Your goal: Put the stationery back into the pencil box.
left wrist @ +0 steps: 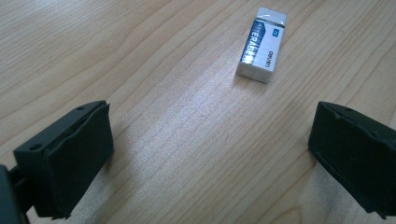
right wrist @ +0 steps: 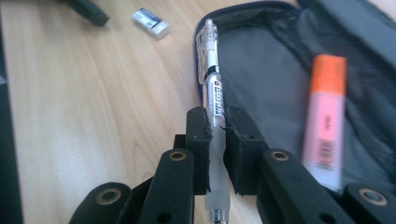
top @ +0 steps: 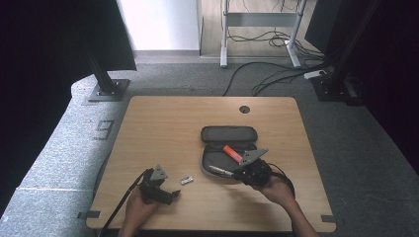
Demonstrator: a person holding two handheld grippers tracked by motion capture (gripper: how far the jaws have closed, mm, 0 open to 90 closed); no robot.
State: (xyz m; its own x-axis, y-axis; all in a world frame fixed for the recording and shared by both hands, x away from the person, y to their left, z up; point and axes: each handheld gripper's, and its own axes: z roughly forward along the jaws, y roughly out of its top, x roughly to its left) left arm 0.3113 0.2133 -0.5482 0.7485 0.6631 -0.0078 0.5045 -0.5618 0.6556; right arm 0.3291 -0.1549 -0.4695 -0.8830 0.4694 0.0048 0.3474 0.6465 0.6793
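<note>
The right gripper [right wrist: 216, 135] clamps its jaws on a pen [right wrist: 213, 93] over the open case [right wrist: 261, 65], highlighter [right wrist: 325, 121] at 3 o'clock. The left gripper [left wrist: 210, 154] rests on the tabletop [left wrist: 140, 56] with jaws wide apart, eraser [left wrist: 261, 44] at 1 o'clock.

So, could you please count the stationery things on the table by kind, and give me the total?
Pencil case, open: 1
Clear pen, held by the right hand-held gripper: 1
Orange highlighter, in the case: 1
Eraser, on the wood: 1
Total: 4
</note>
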